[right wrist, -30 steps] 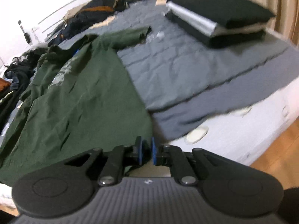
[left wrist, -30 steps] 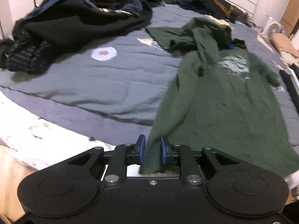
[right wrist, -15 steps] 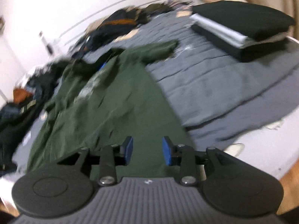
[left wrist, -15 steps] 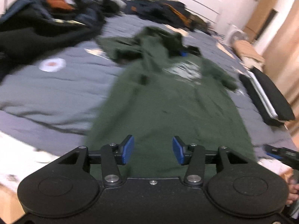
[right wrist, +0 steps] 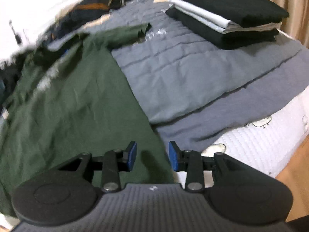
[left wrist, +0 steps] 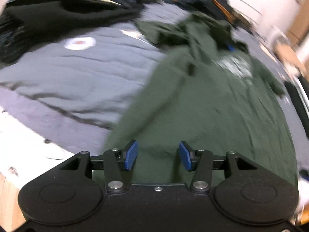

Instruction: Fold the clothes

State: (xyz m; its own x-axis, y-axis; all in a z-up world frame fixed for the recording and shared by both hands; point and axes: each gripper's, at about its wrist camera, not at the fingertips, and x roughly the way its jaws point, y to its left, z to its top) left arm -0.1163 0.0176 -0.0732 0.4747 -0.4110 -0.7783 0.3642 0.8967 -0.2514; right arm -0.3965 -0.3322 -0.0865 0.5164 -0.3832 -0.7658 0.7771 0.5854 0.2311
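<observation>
Shirt time: the green T-shirt [left wrist: 208,116] lies spread lengthwise on the grey quilt [right wrist: 193,73] of the bed, hem at the near edge, collar and sleeves bunched at the far end. Left gripper [left wrist: 158,155] hangs over the hem with jaws apart, nothing pinched; right gripper [right wrist: 152,155] sits at the hem's right corner, jaws apart too, cloth under them but not gripped. Risk, as judged here: that rumpled top gets folded in crooked, or the hem slips off the mattress edge.
</observation>
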